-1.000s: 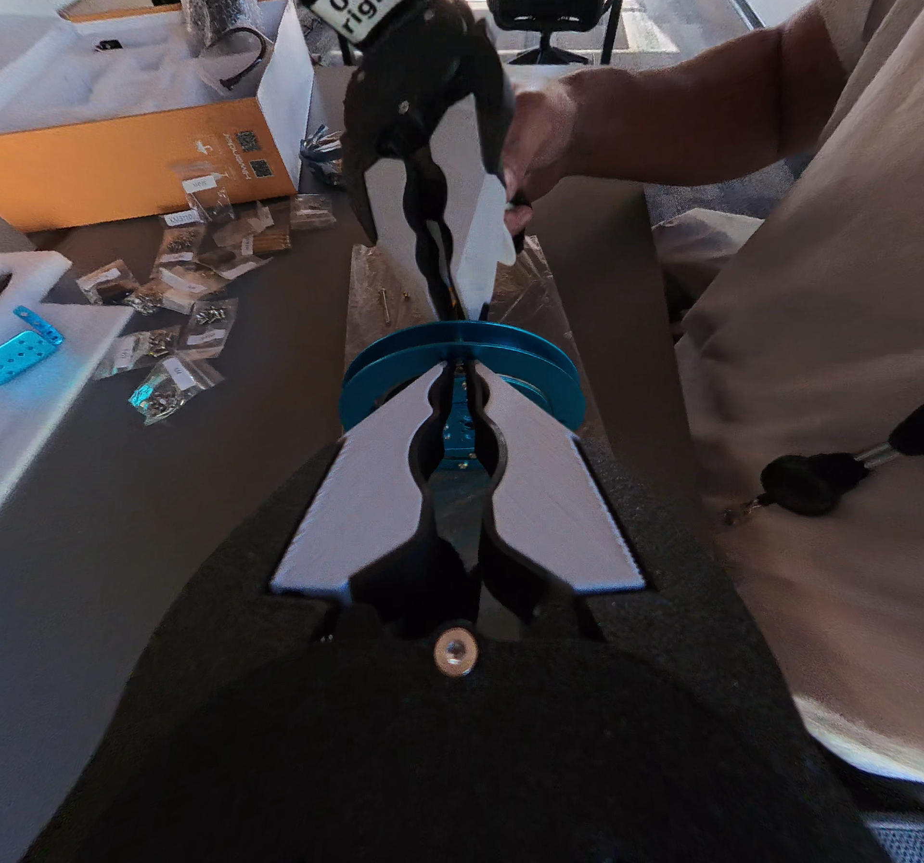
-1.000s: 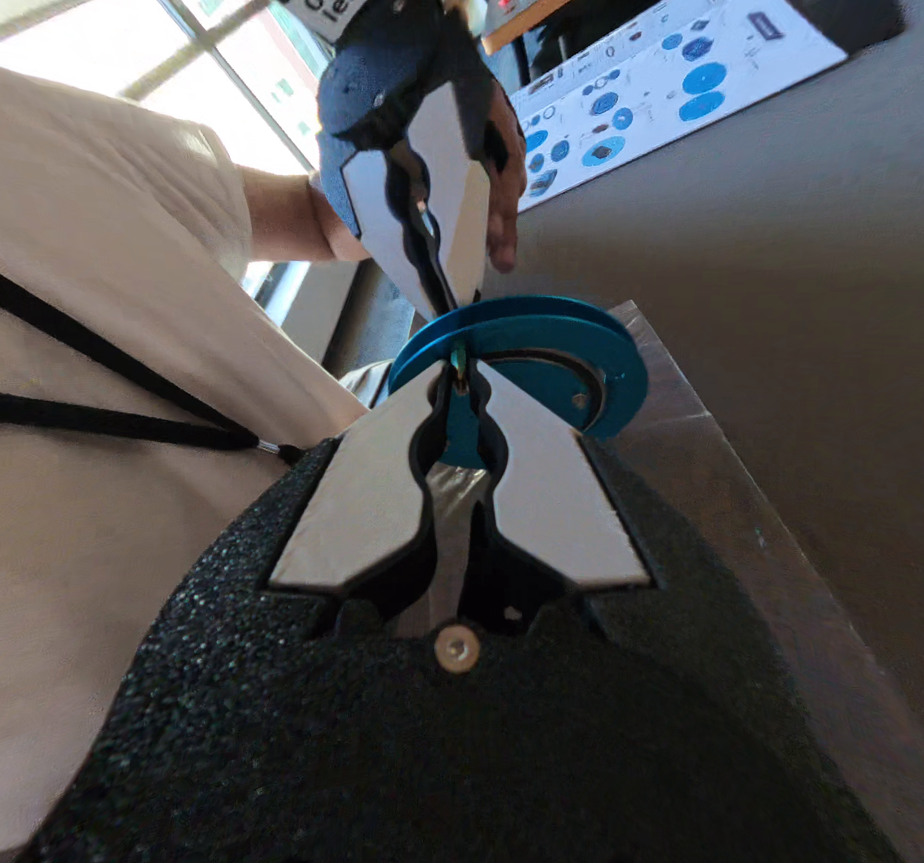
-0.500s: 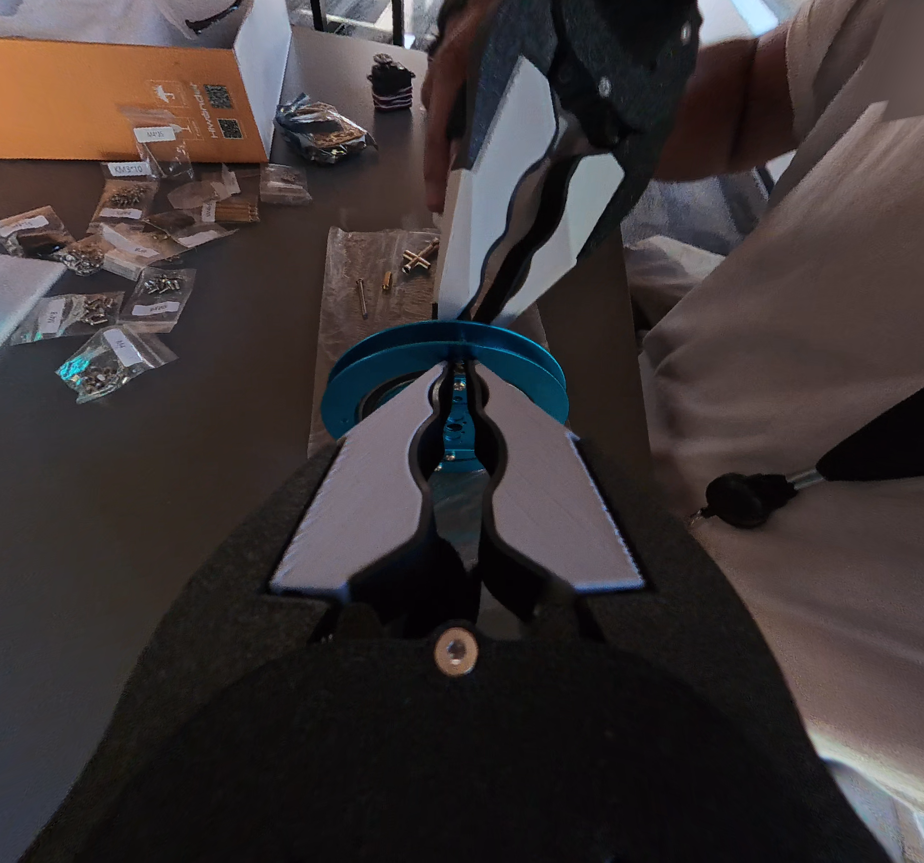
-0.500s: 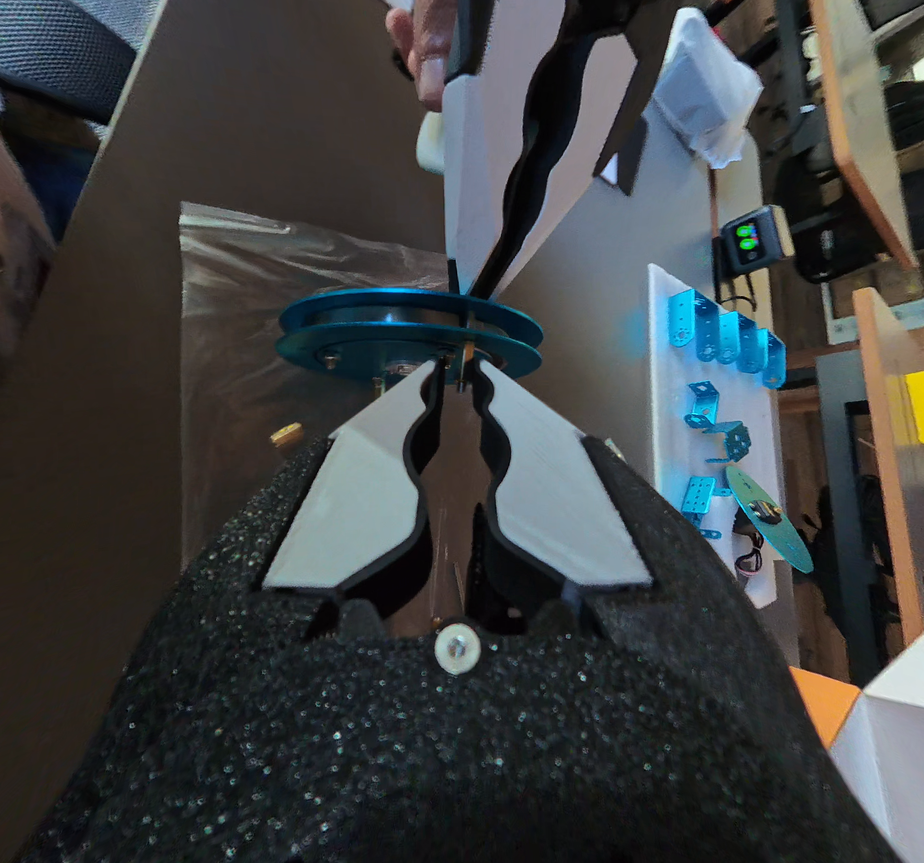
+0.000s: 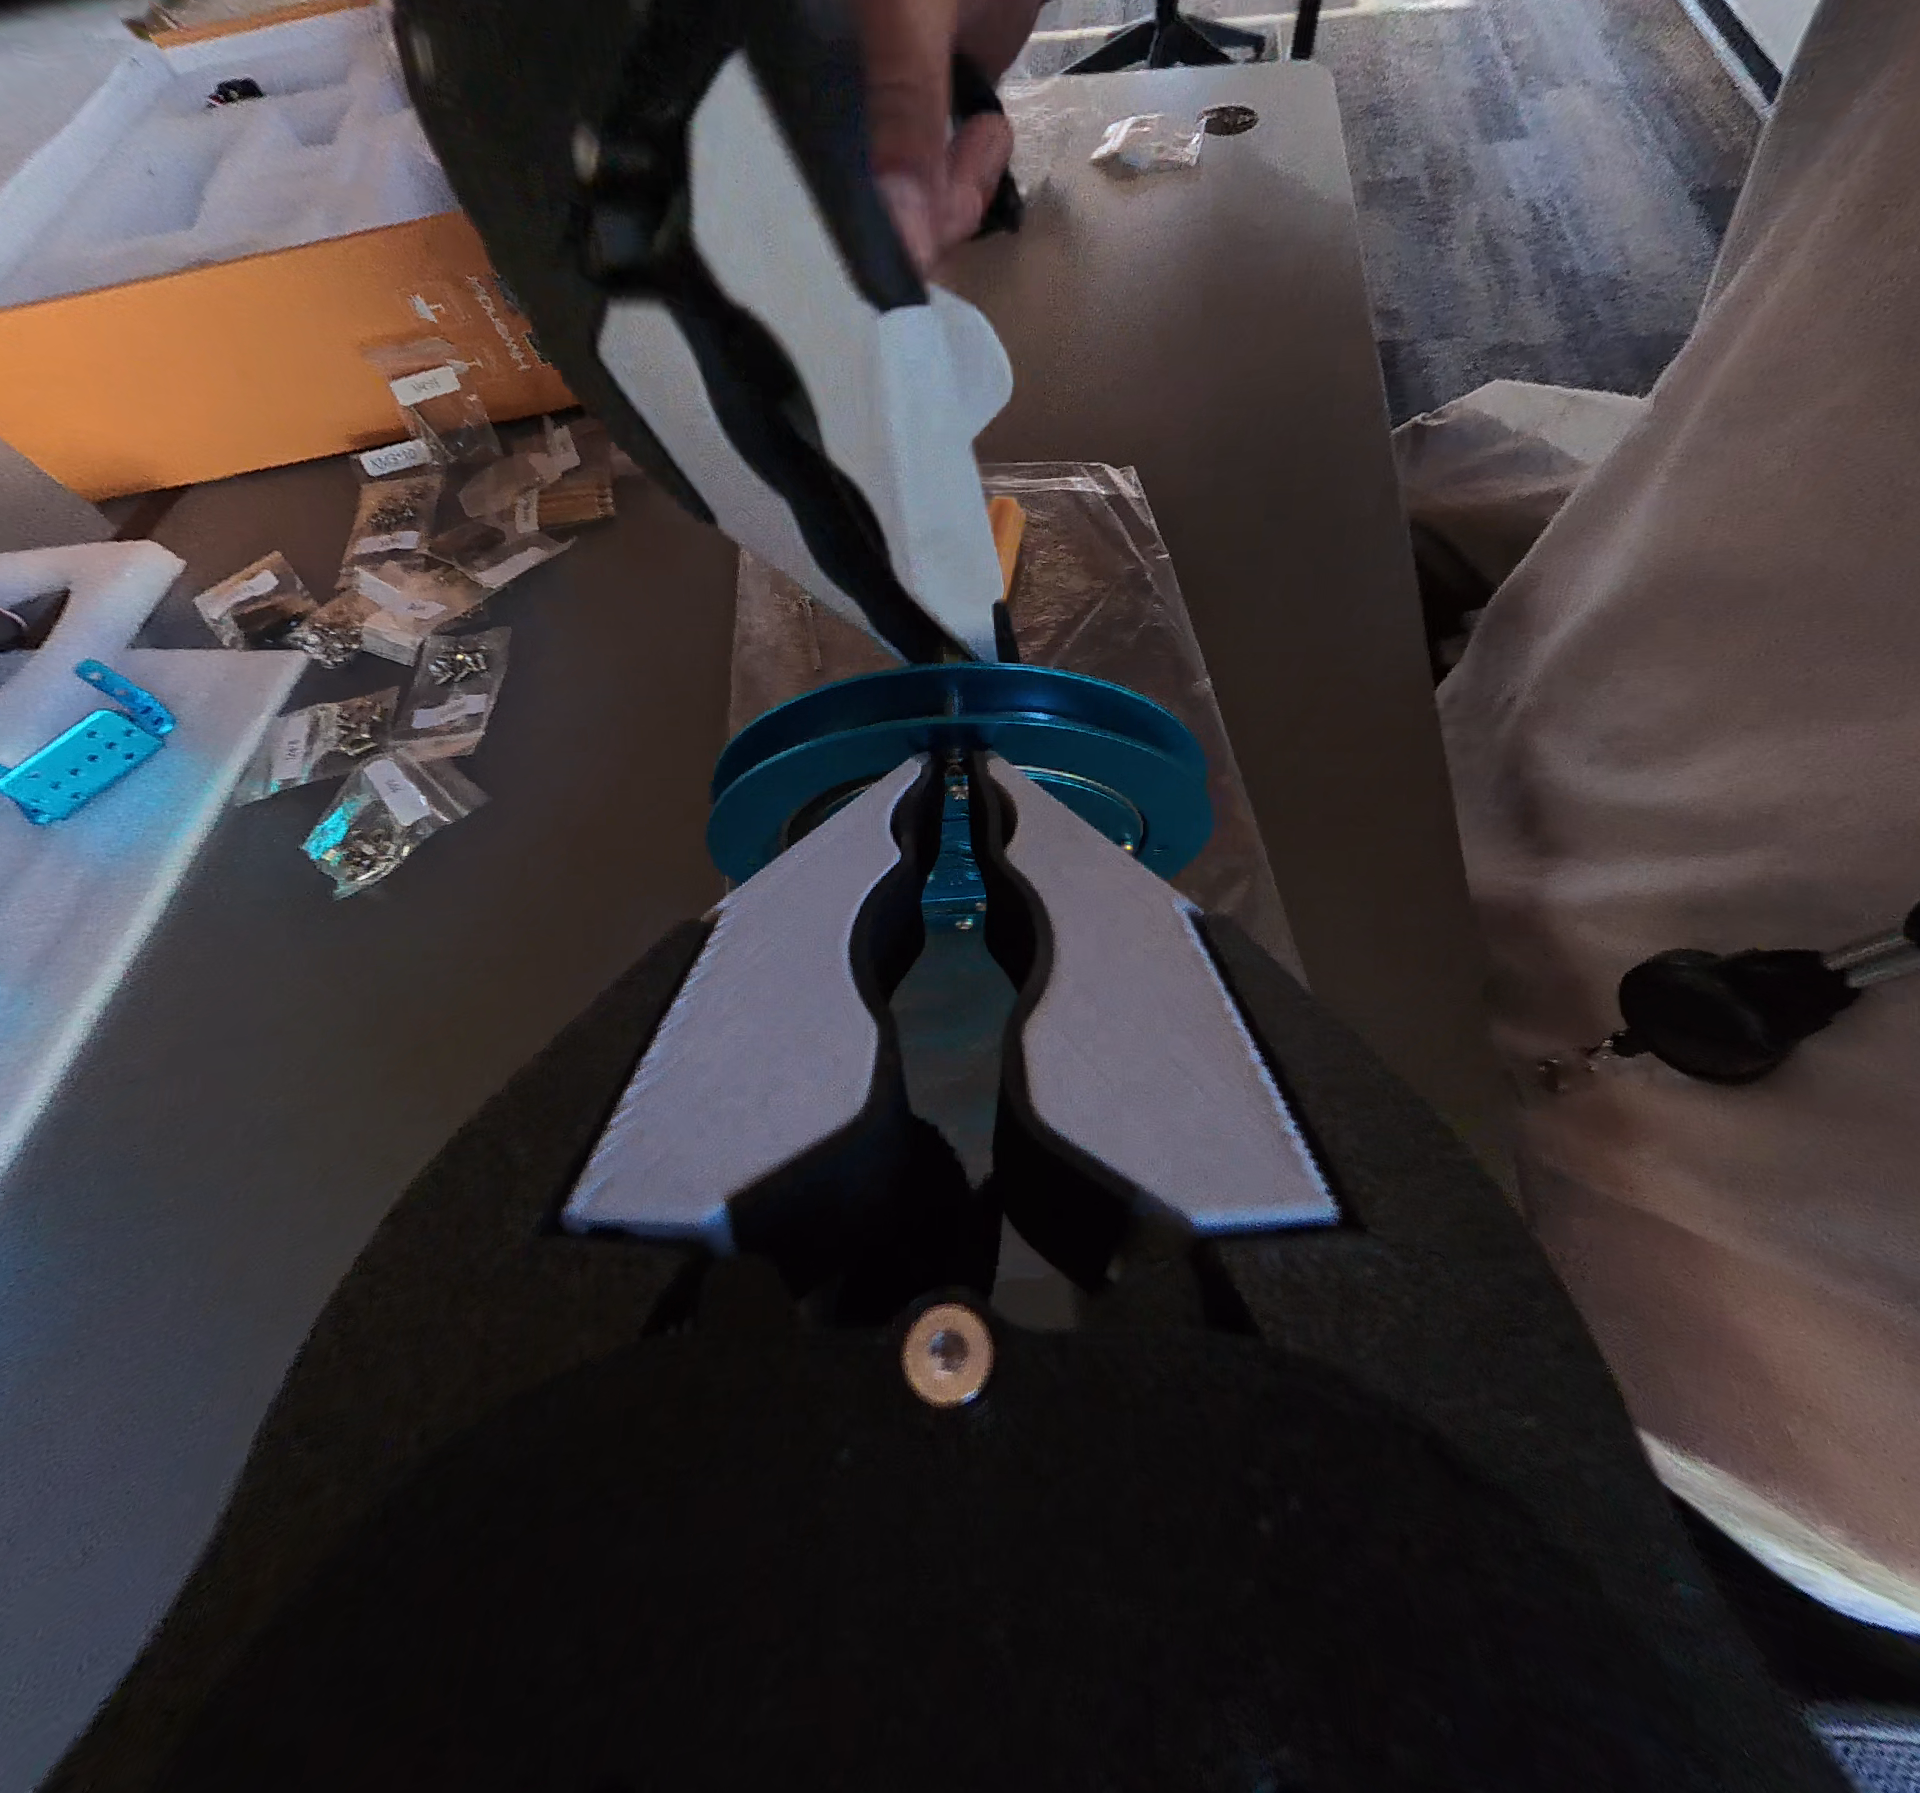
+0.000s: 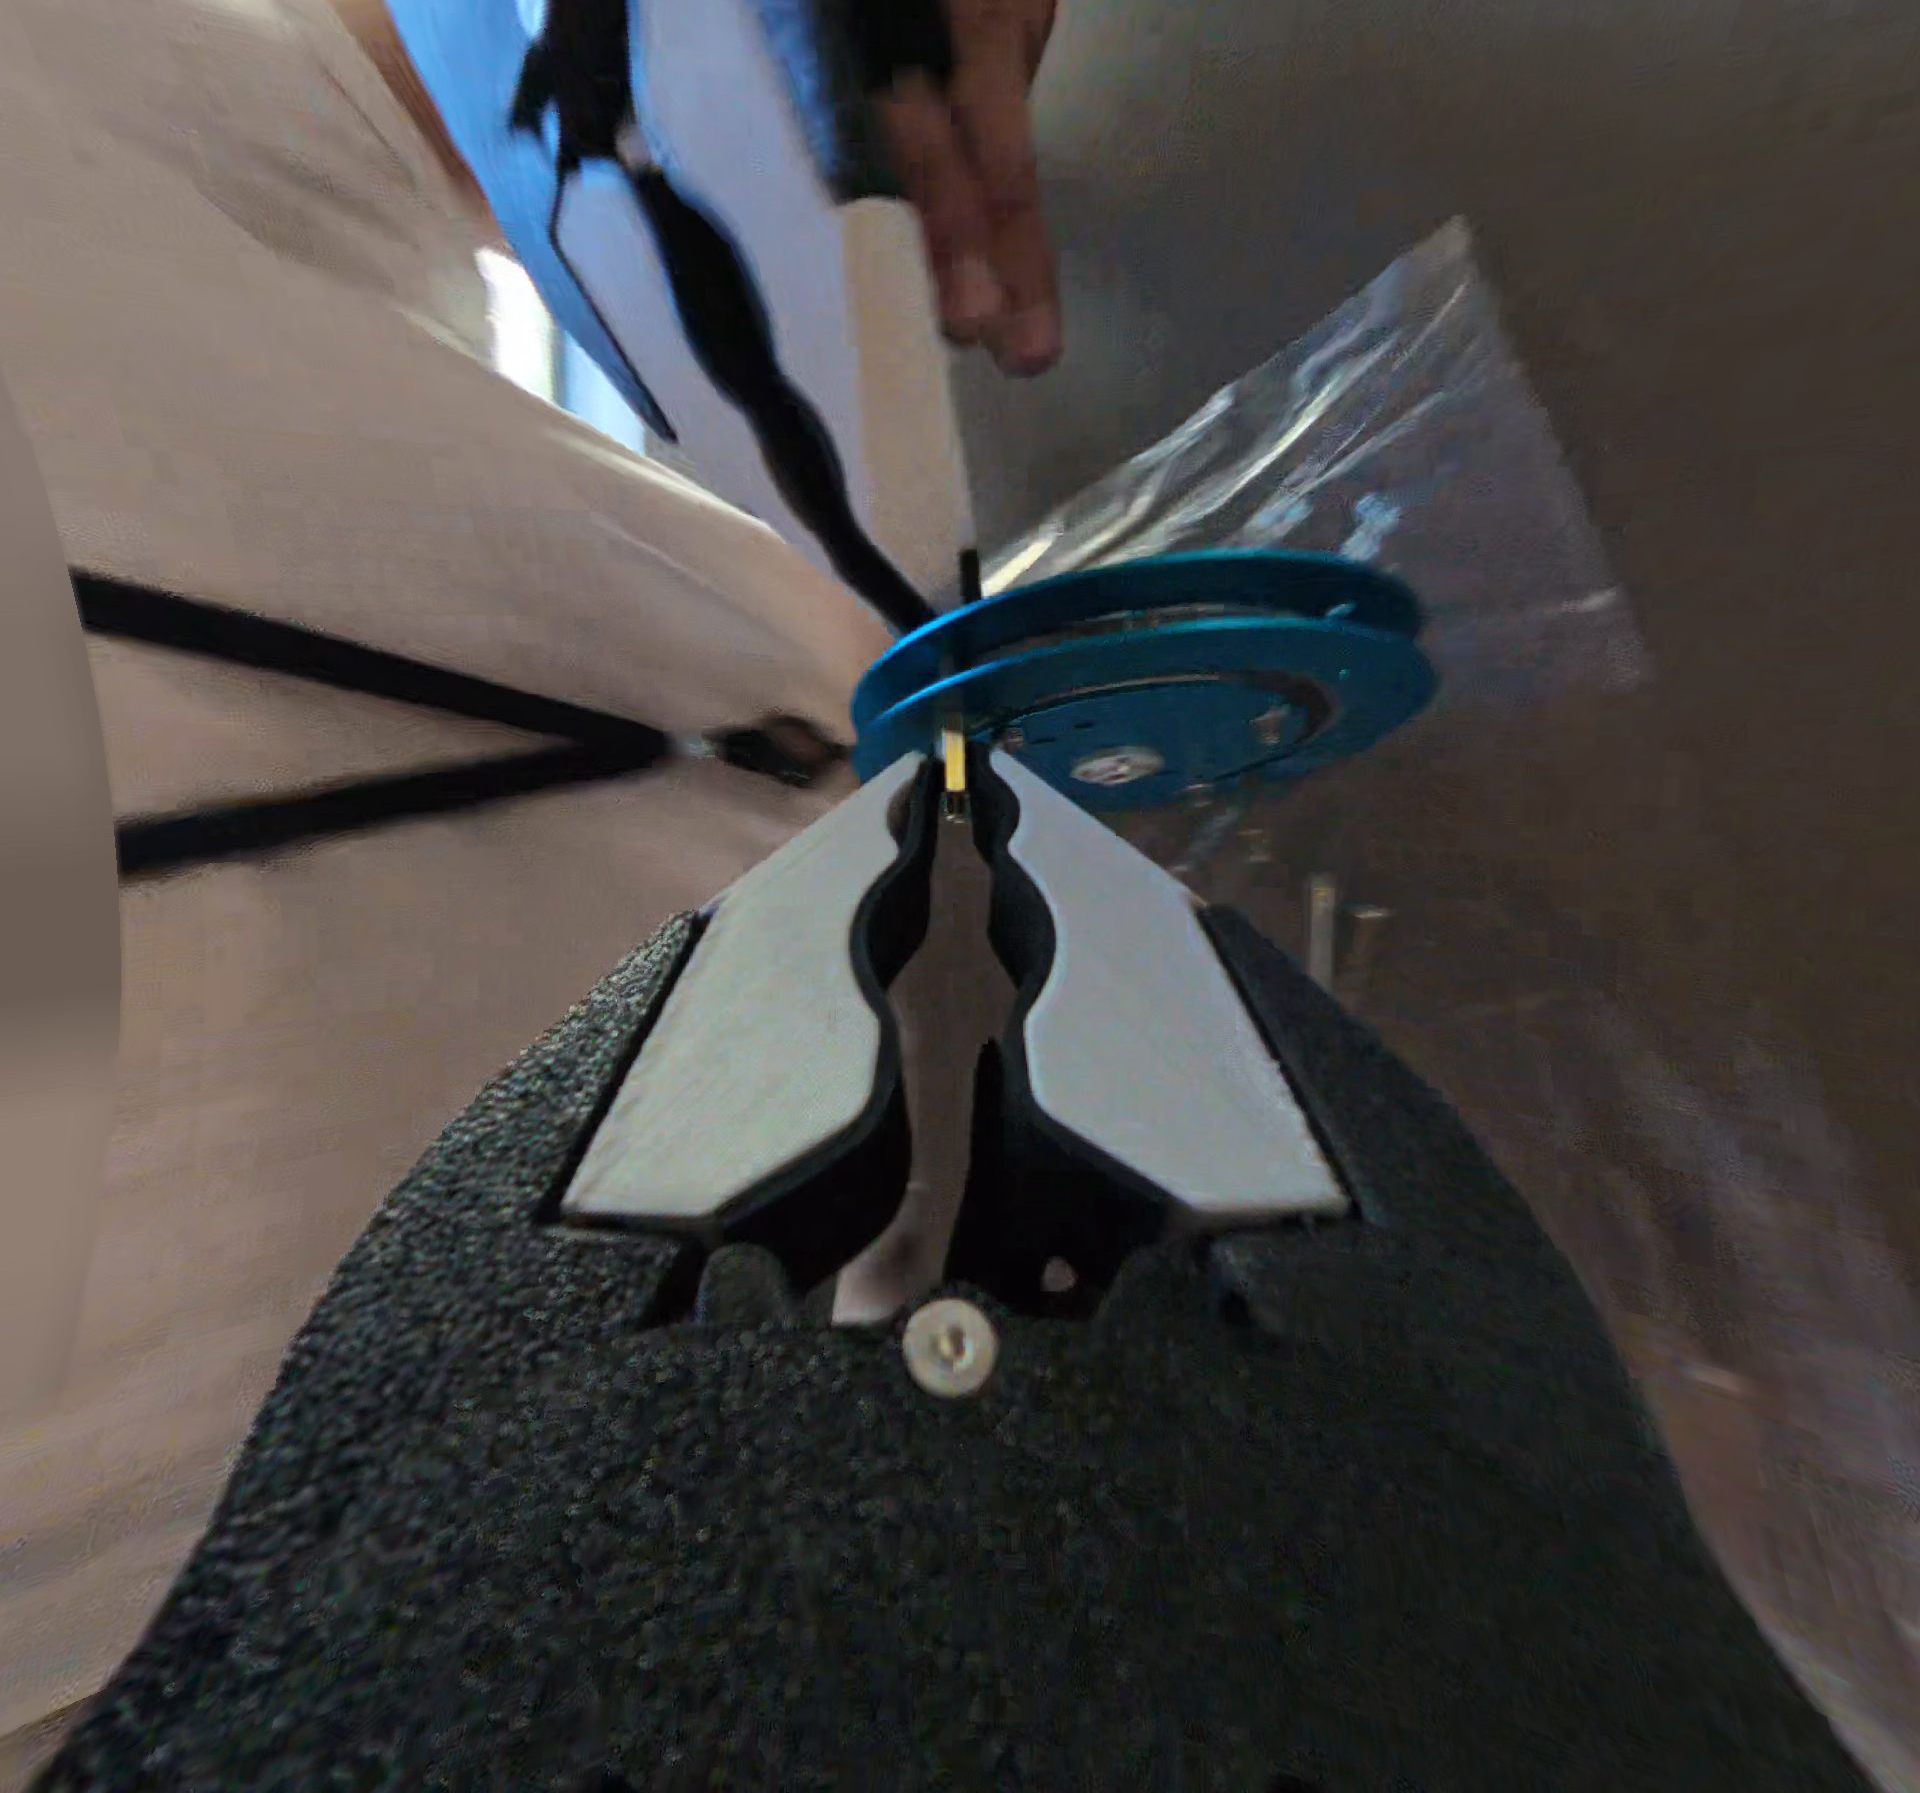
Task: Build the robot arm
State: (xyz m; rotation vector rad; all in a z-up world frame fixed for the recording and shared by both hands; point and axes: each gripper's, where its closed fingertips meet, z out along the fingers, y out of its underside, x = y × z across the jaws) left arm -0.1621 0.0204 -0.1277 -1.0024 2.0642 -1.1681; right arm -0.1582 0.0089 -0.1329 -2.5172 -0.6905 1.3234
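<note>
Left gripper (image 5: 961,767) closed on blue double-disc wheel (image 5: 961,725), pinching its hub bracket; right gripper (image 6: 951,782) closed on a small brass standoff (image 6: 953,772) at the wheel's rim; wheel held above clear plastic bag (image 5: 1101,548) on worktop (image 5: 1195,289); standoff appears not yet seated.

Grey table (image 5: 1247,309), carpeted floor (image 5: 1538,185), daylight

Blue double-disc wheel (image 5: 961,720) pinched between both hand-held grippers.
</note>
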